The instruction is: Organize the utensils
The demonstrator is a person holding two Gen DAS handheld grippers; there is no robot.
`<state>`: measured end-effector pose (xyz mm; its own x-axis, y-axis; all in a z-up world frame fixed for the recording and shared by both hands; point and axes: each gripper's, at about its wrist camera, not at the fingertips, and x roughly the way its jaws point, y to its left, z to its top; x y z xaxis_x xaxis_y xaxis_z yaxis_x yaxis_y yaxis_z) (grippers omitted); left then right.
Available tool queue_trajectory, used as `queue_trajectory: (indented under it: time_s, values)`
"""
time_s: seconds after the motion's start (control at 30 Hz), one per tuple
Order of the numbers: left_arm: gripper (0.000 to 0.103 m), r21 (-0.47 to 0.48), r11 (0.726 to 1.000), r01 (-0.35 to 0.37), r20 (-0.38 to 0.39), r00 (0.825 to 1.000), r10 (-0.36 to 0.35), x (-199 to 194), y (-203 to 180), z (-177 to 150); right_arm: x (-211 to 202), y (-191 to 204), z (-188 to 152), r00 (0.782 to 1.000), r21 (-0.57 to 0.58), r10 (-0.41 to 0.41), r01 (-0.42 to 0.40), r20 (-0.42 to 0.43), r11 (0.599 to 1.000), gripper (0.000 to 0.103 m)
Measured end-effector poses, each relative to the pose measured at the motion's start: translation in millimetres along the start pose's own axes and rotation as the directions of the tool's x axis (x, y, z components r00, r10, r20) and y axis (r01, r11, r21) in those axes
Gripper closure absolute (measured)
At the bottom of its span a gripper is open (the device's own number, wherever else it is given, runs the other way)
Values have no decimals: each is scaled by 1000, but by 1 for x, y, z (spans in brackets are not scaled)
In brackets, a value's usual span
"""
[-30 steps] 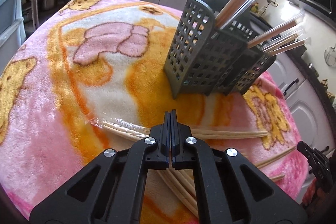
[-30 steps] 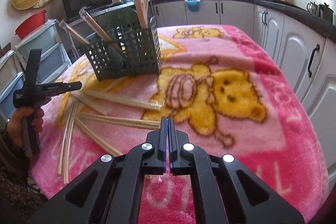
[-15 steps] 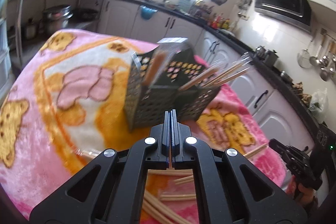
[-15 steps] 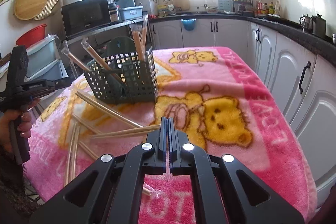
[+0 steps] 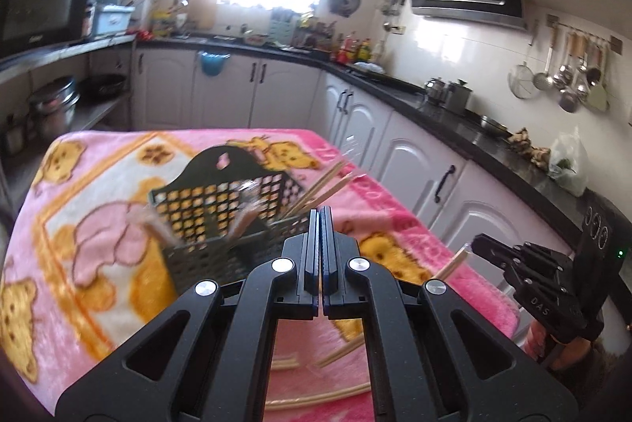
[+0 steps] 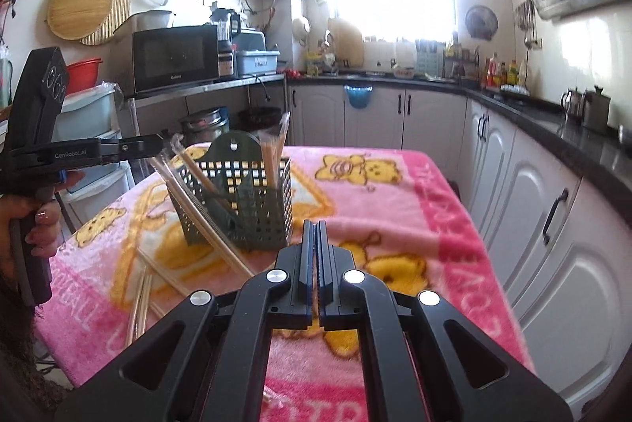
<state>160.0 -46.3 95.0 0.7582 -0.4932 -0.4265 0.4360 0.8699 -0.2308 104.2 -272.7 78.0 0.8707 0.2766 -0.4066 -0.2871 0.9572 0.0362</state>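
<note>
Chopsticks in clear plastic sleeves are lying scattered on the pink fleece blanket with yellow bears, several leaning against or already standing in the dark grey perforated plastic utensil caddy near the middle of the table. Left gripper is showing its jaws pressed flat together with nothing visible between them, hovering above the caddy; right gripper is likewise closed and empty, pointing toward the caddy from the blanket's near edge. Judging from this, a new pick is being set up, since loose sleeved pairs are waiting on the blanket near the left side. To do it well, one tool should be opening wide before descending, approaching a single pair across its length near the middle, pinching firmly because the wrap looks slippery, then tipping it upright and lowering it into a free compartment without knocking the light caddy over
</note>
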Motion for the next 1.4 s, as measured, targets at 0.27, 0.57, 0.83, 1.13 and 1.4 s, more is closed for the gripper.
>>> queue_trajectory:
  time_s: [0.27,0.57,0.83,1.13,1.4]
  values:
    - [103,67,996,54,26,998,-56,3,-30,22,-7,-2,12,999,-3,-12,12,41,1000,101]
    - [103,123,990,65,79,994,-75,-12,-43,50,-12,6,30,997,-45,4,0,81,999,101]
    - [103,149,988,50,169,983,-75,-34,-50,87,-23,14,57,988,-64,38,-29,147,998,101]
    - [103,155,988,19,241,969,-57,-43,-53,128,-37,33,104,960,-108,105,-78,261,991,101]
    - [103,112,994,-12,319,948,-24,-58,-38,160,-34,40,143,938,-125,158,-124,310,984,101]
